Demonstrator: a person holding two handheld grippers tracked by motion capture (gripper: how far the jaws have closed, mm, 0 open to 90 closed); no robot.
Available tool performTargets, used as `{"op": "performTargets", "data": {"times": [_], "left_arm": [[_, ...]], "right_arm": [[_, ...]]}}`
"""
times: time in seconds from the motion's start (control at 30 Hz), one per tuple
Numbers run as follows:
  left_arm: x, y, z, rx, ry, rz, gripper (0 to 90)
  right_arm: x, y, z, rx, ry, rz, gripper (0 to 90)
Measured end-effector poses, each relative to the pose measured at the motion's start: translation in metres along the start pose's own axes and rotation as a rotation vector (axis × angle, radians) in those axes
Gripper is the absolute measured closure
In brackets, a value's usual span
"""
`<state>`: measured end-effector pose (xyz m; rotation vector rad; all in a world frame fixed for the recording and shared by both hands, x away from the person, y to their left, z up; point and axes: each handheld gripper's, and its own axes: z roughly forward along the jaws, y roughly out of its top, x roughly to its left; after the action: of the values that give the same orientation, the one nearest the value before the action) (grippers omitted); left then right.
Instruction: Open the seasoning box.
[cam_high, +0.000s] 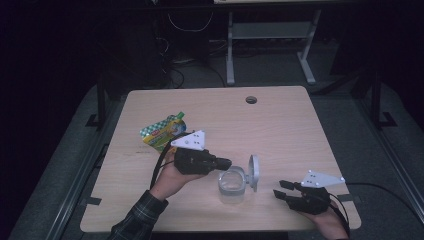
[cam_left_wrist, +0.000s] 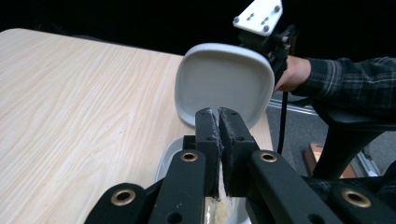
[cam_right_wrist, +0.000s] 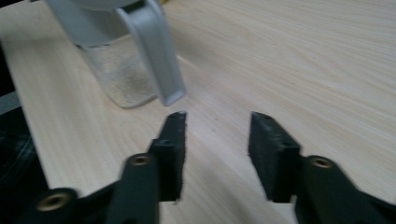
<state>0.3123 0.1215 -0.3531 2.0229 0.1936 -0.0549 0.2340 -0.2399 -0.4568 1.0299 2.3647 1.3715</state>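
A clear container stands near the front edge of the table, its grey hinged lid flipped open and standing upright on the side toward the right gripper. The left gripper reaches over the container's open mouth from the left with its jaws closed together; in the left gripper view something thin and pale seems pinched between the pads, though the view is too tight to name it, and holding it above the opening suggests it is going into or coming out of the container. The right gripper rests apart with jaws parted and empty, probably waiting near the lid. A green-and-yellow pouch lies behind the left hand.
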Motion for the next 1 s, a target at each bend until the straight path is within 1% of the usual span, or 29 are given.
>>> {"op": "performTargets", "data": {"times": [0.03,0.1,0.2,0.27,0.3,0.33,0.47,0.53,0.57,0.6,0.67,0.7,0.73,0.8,0.83,1.0], "left_arm": [[0.000,-0.002,-0.002,0.003,0.007,-0.003,85.9],[-0.001,-0.007,-0.005,0.015,0.026,-0.003,88.7],[0.000,-0.018,-0.008,0.038,0.050,-0.024,90.0],[0.002,-0.026,-0.008,0.043,0.065,-0.037,90.0],[0.002,-0.026,-0.008,0.043,0.065,-0.037,90.0],[0.007,-0.035,-0.008,0.046,0.084,-0.058,90.0],[0.019,-0.048,-0.007,0.046,0.118,-0.091,90.0],[0.026,-0.053,-0.003,0.039,0.122,-0.107,90.0],[0.029,-0.056,0.001,0.043,0.128,-0.125,90.0],[0.032,-0.059,0.004,0.048,0.124,-0.137,90.0],[0.036,-0.063,0.011,0.063,0.123,-0.139,90.0],[0.036,-0.063,0.011,0.063,0.123,-0.139,90.0],[0.037,-0.065,0.018,0.072,0.120,-0.143,90.0],[0.037,-0.066,0.024,0.080,0.121,-0.140,90.0],[0.038,-0.066,0.026,0.094,0.122,-0.136,90.0],[0.037,-0.069,0.031,0.106,0.104,-0.138,90.0]], "right_arm": [[0.001,0.001,0.000,0.002,0.010,-0.009,62.7],[0.003,0.003,0.001,0.003,0.024,-0.021,65.9],[0.004,0.004,0.004,0.013,0.038,-0.032,66.3],[0.004,0.004,0.005,0.018,0.042,-0.038,66.0],[0.004,0.004,0.005,0.017,0.043,-0.040,65.6],[0.004,0.004,0.005,0.016,0.045,-0.038,65.1],[0.003,0.005,0.006,0.021,0.048,-0.039,63.3],[0.003,0.004,0.007,0.021,0.049,-0.038,62.6],[0.002,0.004,0.007,0.021,0.047,-0.039,62.4],[0.002,0.004,0.007,0.021,0.048,-0.039,62.1],[0.002,0.004,0.007,0.021,0.048,-0.038,61.5],[0.002,0.004,0.007,0.021,0.048,-0.038,61.5],[0.003,0.004,0.008,0.025,0.049,-0.040,61.0],[0.002,0.004,0.008,0.027,0.050,-0.042,61.0],[0.002,0.004,0.008,0.028,0.050,-0.040,61.0],[0.002,0.004,0.008,0.024,0.048,-0.041,60.8]]}}
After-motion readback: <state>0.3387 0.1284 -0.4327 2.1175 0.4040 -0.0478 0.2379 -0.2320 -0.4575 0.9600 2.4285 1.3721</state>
